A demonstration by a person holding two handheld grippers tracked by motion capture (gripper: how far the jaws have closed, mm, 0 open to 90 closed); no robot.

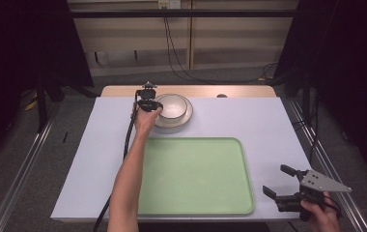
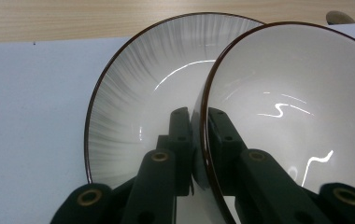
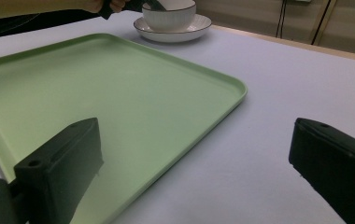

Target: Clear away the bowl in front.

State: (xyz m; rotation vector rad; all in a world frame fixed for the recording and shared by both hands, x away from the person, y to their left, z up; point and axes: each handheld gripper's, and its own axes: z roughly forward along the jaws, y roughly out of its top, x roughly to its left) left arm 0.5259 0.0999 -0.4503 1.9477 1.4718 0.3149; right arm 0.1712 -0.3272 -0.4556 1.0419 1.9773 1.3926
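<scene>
The left claw (image 1: 156, 107) is clamped on the rim of a white bowl (image 1: 173, 106), one jaw inside the wall and one outside, as seen close up in the left gripper view (image 2: 199, 140). The bowl sits on a pale plate (image 1: 187, 116) at the far edge of the tabletop (image 1: 268, 125), beyond a bare green tray (image 1: 196, 174) that lies nearer the person. The right claw (image 1: 282, 183) is held spread wide and grasping nothing, low at the near right corner, just beside the tray.

The step in hand is judged to be lifting the bowl off the plate, probably toward the tray. A straight, slow rise is advised, so that the plate is not dragged along. The bowl should be kept level, since a one-sided pinch on a glazed rim may slip or let it swing.
</scene>
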